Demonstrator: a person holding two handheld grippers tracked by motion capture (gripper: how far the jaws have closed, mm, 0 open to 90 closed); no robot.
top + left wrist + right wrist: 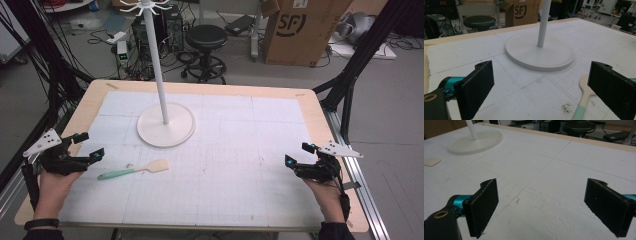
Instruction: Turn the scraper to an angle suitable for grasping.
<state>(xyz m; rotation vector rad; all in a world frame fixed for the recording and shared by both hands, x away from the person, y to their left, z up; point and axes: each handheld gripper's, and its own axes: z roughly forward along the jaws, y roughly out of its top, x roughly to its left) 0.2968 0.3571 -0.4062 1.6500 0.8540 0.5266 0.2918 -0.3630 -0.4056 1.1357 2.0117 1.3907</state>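
Spatula [134, 170] lies flat on the mat, just right of my left gripper [85, 146]; long axis runs left-right, green handle nearest. Both grippers gape empty; right gripper [298, 154] well apart.

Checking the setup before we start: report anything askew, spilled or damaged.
Nothing stands out. The spatula lies flat on the mat near the left gripper, the stand is upright, and the mat shows just small scuff marks.
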